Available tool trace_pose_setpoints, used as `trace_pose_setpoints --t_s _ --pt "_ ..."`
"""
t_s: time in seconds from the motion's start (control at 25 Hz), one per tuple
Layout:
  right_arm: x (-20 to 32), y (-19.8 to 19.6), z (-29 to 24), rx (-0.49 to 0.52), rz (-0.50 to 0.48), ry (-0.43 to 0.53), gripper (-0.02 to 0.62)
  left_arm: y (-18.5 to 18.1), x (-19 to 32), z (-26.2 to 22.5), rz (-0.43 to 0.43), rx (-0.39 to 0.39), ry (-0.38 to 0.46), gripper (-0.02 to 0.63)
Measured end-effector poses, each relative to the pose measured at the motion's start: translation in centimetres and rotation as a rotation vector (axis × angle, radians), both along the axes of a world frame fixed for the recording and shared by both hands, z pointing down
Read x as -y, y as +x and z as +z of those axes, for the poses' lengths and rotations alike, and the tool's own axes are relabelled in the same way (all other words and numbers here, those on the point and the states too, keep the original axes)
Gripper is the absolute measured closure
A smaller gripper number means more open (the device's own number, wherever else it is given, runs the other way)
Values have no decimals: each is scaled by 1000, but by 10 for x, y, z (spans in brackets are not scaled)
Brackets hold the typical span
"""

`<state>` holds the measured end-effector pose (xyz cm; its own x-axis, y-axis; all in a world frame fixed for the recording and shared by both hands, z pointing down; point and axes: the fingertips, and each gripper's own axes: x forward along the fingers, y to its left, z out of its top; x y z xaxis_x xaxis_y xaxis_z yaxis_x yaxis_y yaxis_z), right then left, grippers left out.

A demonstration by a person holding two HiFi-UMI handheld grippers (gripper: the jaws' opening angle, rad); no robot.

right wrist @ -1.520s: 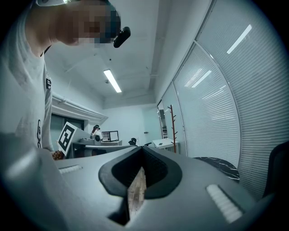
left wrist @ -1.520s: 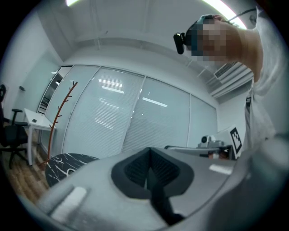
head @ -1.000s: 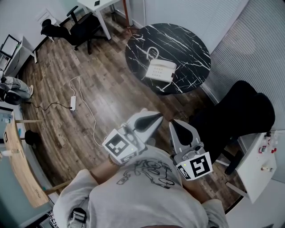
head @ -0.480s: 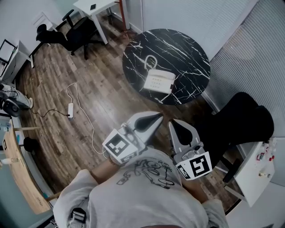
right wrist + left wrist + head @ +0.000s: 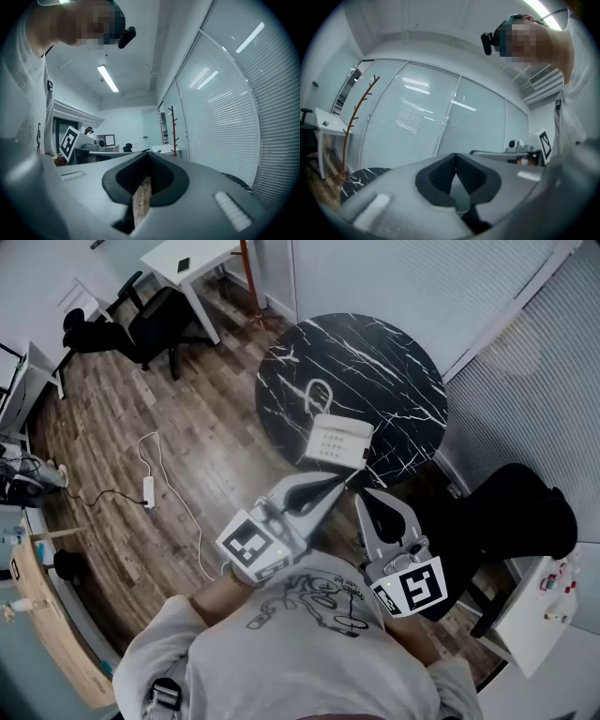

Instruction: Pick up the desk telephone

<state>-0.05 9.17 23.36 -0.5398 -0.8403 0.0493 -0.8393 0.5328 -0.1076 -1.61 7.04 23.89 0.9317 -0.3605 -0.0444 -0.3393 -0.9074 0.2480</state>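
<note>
The left gripper [image 5: 330,489] and right gripper [image 5: 370,501] were closed, empty (approach step, I judged); next I had to open them at the telephone [image 5: 337,440].

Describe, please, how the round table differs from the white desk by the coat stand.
The round table is black with white veining, the desk plain white. Its top is circular, the desk's rectangular. It bears the telephone, the desk a small dark item. Both stand on wood floor.

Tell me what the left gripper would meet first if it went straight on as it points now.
Probably the blind-covered glass wall, seen straight past the shut jaws of the left gripper. The round table and desk telephone seem to lie lower, though depth is unclear.
</note>
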Motion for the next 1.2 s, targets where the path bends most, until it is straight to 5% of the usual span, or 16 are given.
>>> trace_pose_setpoints --t_s 0.6,1.2 --pt "139 -22 5 -12 31 -14 589 -19 139 8 37 -5 -18 606" --pt "184 -23 24 -15 52 -66 589 -23 184 31 57 4 -78 604"
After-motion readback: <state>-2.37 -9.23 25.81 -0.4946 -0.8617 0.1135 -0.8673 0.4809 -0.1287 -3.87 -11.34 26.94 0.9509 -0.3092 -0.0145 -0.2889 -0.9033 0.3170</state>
